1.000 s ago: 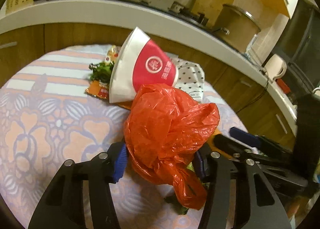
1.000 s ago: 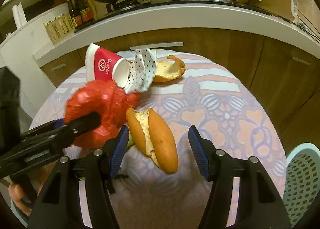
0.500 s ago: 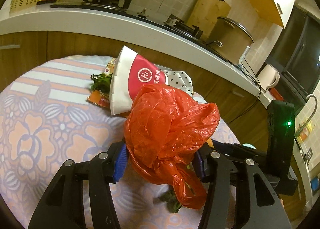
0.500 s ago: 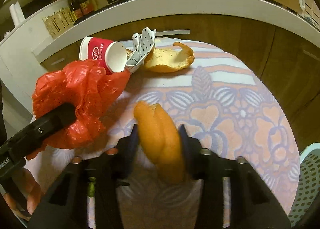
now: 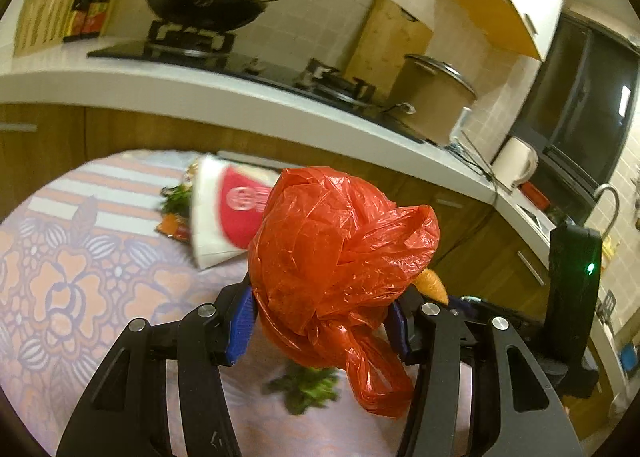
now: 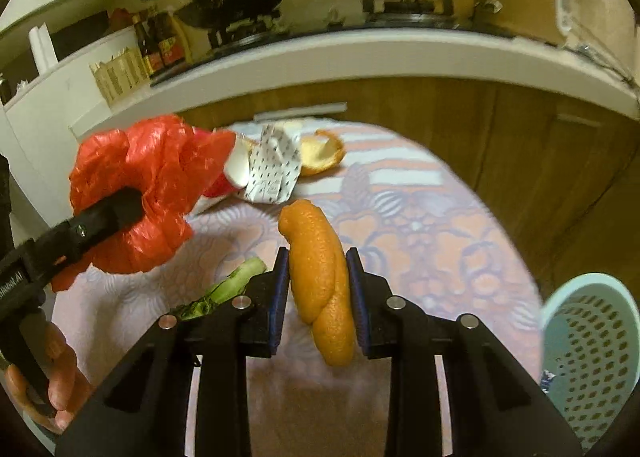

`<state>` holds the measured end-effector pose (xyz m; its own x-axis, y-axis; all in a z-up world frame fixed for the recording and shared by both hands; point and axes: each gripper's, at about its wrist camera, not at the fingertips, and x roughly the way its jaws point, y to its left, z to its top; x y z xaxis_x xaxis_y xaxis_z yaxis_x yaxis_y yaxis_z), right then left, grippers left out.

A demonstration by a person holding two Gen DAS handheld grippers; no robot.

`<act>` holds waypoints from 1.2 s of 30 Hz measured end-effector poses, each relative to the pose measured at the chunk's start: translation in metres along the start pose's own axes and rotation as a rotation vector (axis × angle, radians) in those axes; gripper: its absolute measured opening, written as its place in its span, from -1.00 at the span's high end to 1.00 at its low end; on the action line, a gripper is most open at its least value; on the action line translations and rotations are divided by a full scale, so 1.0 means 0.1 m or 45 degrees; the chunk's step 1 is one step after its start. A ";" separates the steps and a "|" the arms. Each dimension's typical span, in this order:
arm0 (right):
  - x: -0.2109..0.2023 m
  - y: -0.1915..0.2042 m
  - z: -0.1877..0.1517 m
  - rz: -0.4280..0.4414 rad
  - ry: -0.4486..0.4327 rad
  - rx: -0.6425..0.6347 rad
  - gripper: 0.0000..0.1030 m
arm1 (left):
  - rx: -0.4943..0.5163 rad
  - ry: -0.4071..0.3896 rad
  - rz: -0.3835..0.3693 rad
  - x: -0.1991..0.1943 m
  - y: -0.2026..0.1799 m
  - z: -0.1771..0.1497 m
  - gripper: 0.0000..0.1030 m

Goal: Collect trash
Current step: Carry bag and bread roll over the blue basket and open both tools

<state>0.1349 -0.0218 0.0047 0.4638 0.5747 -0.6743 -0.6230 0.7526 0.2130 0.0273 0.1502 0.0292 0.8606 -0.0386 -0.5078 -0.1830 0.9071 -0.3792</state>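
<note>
My left gripper (image 5: 320, 321) is shut on a crumpled red plastic bag (image 5: 340, 257) and holds it above the table; the bag also shows in the right wrist view (image 6: 140, 193). My right gripper (image 6: 318, 285) is shut on a long orange peel (image 6: 320, 277), lifted off the flowered tablecloth (image 6: 440, 241). A red and white paper cup (image 5: 228, 213) lies on its side behind the bag. A dotted white wrapper (image 6: 276, 173) and another orange peel (image 6: 324, 153) lie at the table's far side. Green vegetable scraps (image 5: 304, 389) lie under the bag.
A pale green perforated basket (image 6: 592, 353) stands low at the right of the table. A green stalk (image 6: 228, 285) lies left of my right gripper. Wooden cabinets and a white counter (image 6: 360, 57) with a wok and a pot run behind the table.
My right gripper closed on the orange peel and lifted it. My left gripper raised the red bag higher off the table.
</note>
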 end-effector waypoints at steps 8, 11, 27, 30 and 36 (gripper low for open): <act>-0.61 -0.28 0.00 -0.101 -0.116 0.028 0.51 | 0.089 -0.002 -0.100 -0.07 -0.55 0.04 0.00; -0.77 -0.44 -0.02 -0.134 -0.137 0.049 0.51 | 0.124 0.008 -0.140 -0.03 -0.81 0.04 0.00; -1.42 -1.62 -0.45 -0.351 -0.147 0.259 0.51 | 0.337 0.168 -0.304 0.49 -2.12 -0.35 0.00; -1.48 -1.90 -0.61 -0.387 -0.121 0.327 0.51 | 0.343 0.231 -0.321 0.69 -2.30 -0.47 0.00; -1.48 -2.33 -0.91 -0.418 -0.036 0.435 0.51 | 0.366 0.327 -0.322 1.02 -2.54 -0.69 -0.01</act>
<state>0.1543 -0.3118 -0.0098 0.6215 0.2933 -0.7264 -0.1997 0.9559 0.2152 0.1292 -0.1129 0.0201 0.7090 -0.3433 -0.6160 0.1877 0.9339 -0.3044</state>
